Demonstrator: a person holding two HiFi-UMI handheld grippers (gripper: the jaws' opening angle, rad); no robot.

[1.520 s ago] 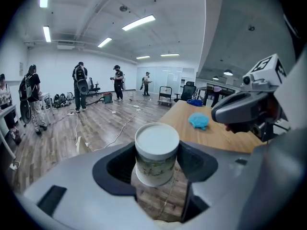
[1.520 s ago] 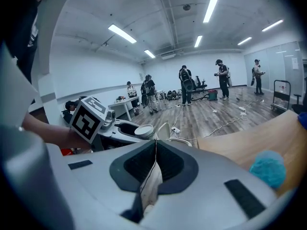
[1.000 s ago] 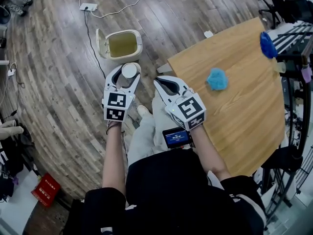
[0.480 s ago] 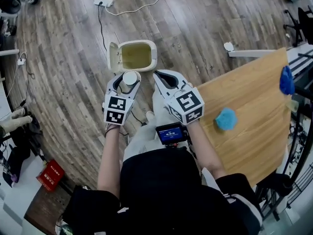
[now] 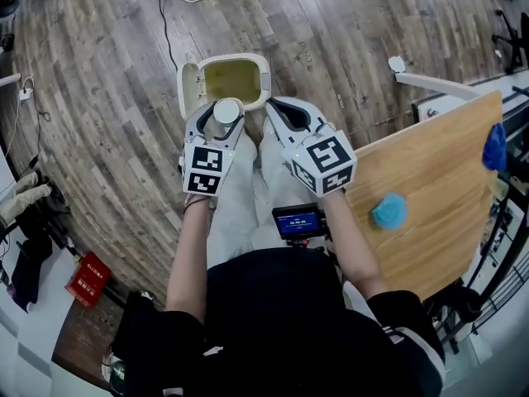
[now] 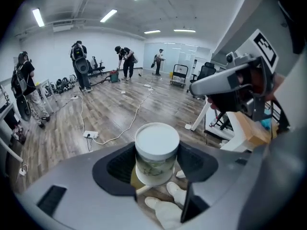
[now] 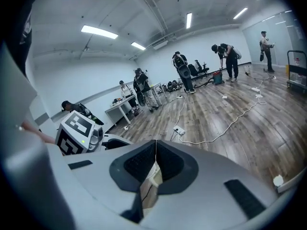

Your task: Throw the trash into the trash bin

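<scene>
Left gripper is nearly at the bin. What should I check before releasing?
1. Jar gripped by left gripper: ok, it is clamped between the jaws.
2. Trash bin lid open: ok, flipped aside.
3. Jar fully above the opening: cannot tell; the head view shows it at the near rim.
4. Right gripper out of the way: ok, shut, empty, beside the bin.
5. Table cleared: not ok, a blue ball lies on it.

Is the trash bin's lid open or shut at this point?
Open. In the head view the trash bin shows its yellowish inside from above, and its lid is swung out to one side, not covering the opening.
</scene>
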